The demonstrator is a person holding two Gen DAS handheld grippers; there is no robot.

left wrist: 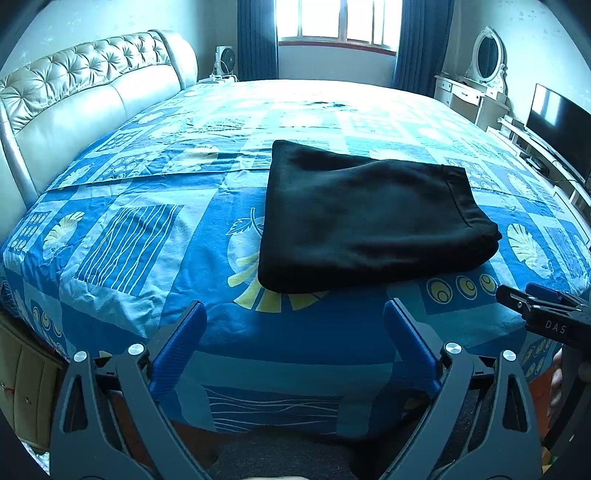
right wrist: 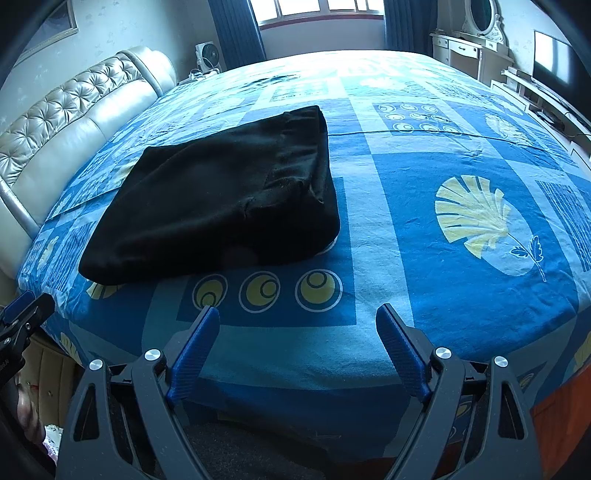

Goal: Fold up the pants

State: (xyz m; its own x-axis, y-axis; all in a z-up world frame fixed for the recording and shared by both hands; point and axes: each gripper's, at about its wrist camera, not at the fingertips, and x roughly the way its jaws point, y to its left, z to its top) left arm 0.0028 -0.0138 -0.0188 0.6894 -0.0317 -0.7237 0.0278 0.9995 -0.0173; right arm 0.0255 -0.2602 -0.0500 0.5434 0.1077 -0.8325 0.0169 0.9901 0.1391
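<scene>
Black pants (left wrist: 373,218) lie folded into a thick rectangular bundle on the blue patterned bedspread (left wrist: 147,229). In the right wrist view the same pants (right wrist: 221,199) lie left of centre, waistband toward the far side. My left gripper (left wrist: 295,310) hovers over the bed's near edge, short of the bundle, open with nothing between its blue pads. My right gripper (right wrist: 297,314) is open too, held over the bedspread (right wrist: 443,295) to the right of the pants and empty. Each gripper shows at the other view's edge: the right gripper (left wrist: 532,306), the left gripper (right wrist: 22,314).
A padded cream headboard (left wrist: 74,96) runs along the left. A window (left wrist: 336,18) with dark blue curtains is at the far end. A white dresser with an oval mirror (left wrist: 487,55) and a television (left wrist: 557,114) stand at the right. A small fan (left wrist: 225,59) sits beside the headboard.
</scene>
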